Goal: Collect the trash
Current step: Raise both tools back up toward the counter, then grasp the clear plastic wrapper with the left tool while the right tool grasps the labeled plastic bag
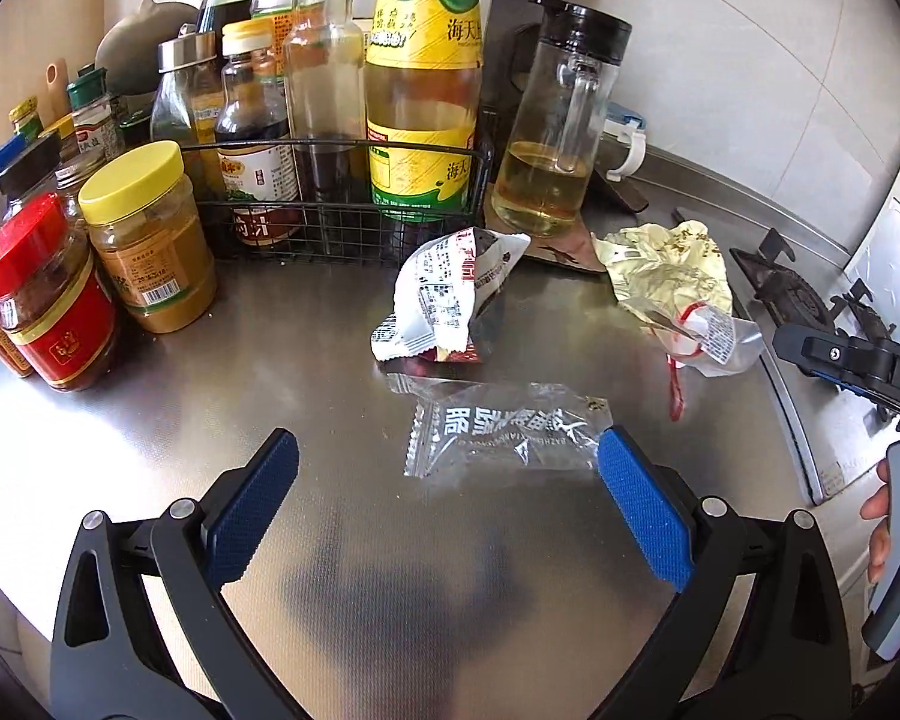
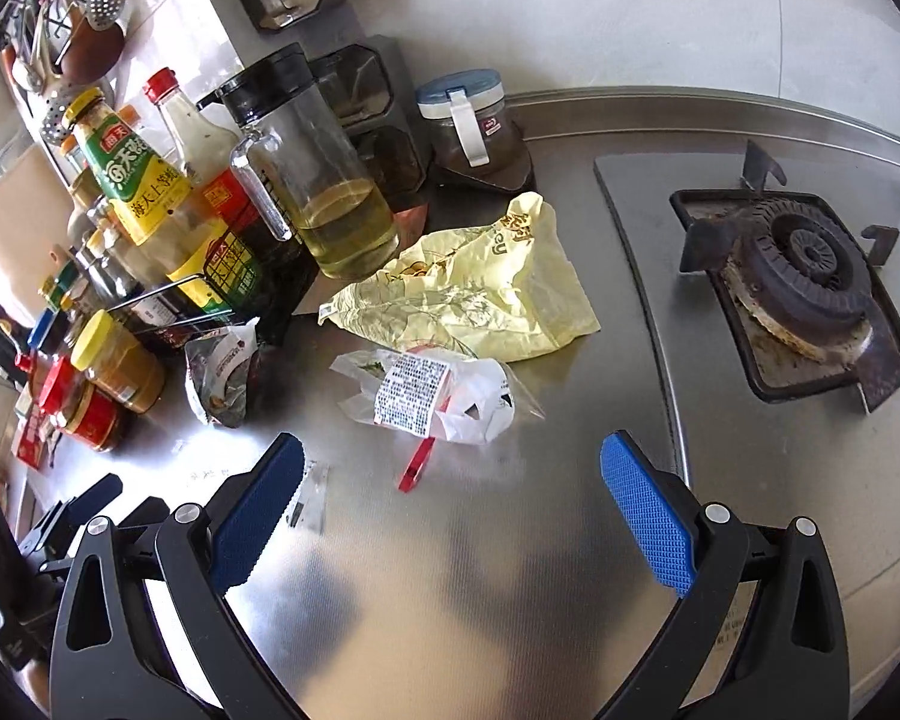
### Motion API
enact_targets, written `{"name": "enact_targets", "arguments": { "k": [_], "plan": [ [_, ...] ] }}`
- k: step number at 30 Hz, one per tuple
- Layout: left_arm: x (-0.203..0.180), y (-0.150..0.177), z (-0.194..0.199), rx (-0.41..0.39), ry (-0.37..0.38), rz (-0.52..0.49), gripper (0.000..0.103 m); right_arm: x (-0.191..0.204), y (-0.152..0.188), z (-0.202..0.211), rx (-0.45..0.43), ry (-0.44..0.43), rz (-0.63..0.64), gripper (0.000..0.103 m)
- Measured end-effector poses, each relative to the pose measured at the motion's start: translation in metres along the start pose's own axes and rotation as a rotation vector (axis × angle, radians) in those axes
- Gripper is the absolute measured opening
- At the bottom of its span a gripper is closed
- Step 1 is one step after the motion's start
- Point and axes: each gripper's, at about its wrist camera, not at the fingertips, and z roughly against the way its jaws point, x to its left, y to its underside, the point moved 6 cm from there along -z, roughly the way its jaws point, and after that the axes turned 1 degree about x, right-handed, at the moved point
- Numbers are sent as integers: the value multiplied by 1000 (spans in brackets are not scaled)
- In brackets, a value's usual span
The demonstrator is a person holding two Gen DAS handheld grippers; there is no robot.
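Four wrappers litter the worktop (image 1: 150,420); both grippers' fingers spread, slide your left gripper (image 1: 447,468) flat around the clear wrapper (image 1: 504,432).

Clear wrapper (image 1: 504,435) lying flat, crumpled white packet (image 1: 444,294) behind it, yellow bag (image 2: 480,288) crumpled beside white bag (image 2: 444,393)

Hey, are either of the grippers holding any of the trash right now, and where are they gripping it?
Nothing is held. The left gripper and right gripper are both open above the counter, with the clear wrapper lying loose.
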Motion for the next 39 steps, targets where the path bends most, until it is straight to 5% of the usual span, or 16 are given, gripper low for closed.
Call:
{"name": "enact_targets", "arguments": {
  "k": [8,11,15,23,28,39],
  "plan": [
    [6,-7,-36,57,4,13,94,2,-14,-38,42,19,38,99],
    [4,-7,-42,66,18,12,86,1,-14,-49,66,17,49,92],
    [1,-7,-49,90,39,4,51,1,-10,-59,107,6,59,68],
    [-9,0,-40,83,72,-29,10,3,3,-57,135,-15,80,39],
    [-20,7,-17,50,99,-58,8,7,15,-36,121,-21,70,31],
    [-50,50,75,-33,133,-115,8,16,61,53,19,-20,53,30]
  ]
}}
